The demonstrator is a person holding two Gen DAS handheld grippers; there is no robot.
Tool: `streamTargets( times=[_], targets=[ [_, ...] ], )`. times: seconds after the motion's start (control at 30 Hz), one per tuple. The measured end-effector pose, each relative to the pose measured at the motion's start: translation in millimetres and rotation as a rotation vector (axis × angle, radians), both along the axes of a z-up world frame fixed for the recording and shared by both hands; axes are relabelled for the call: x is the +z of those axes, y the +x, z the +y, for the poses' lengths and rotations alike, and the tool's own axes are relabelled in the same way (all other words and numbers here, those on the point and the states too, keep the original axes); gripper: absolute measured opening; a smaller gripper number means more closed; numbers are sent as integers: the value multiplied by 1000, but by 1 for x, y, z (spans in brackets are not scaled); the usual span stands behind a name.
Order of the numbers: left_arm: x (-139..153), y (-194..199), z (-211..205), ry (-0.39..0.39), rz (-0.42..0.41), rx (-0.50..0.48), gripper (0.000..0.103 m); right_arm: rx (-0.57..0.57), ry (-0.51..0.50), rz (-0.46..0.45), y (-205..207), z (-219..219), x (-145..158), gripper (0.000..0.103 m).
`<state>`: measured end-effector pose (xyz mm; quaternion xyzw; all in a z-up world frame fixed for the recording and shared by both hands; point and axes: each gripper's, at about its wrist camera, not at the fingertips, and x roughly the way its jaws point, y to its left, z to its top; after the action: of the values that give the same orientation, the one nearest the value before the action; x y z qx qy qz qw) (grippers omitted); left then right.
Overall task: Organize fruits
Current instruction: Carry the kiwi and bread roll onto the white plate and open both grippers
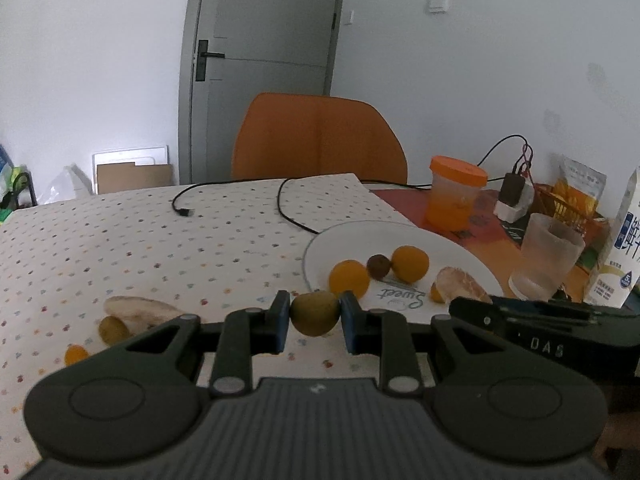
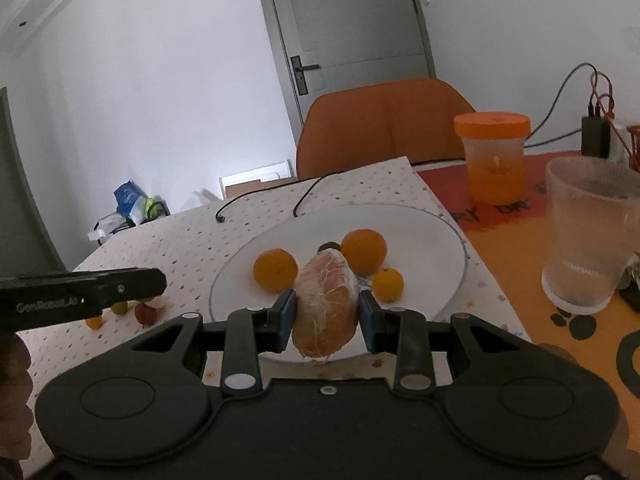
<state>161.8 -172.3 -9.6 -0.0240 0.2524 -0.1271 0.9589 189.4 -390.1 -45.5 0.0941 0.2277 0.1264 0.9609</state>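
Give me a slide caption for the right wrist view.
Right gripper holds a peeled citrus piece over the white plate, which carries three oranges.

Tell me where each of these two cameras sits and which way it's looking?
Left wrist: rides the left tool, looks along its fingers over a green fruit toward the plate; the right tool's side shows.
Right wrist: rides the right tool, facing a peeled citrus piece over the plate; the left tool shows.
Shared: plate, oranges, orange chair, door.

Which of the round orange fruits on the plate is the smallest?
The small orange fruit at the right, nearest the plate's front-right rim; the other two are clearly bigger.
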Motion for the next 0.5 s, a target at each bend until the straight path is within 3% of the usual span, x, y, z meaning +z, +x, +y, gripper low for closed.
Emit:
streamTargets(
  times=[0.5],
  targets=[
    [-1,19,-38,25,13,-62,26,-6,41,-22,-13,-20,2,37]
  ],
)
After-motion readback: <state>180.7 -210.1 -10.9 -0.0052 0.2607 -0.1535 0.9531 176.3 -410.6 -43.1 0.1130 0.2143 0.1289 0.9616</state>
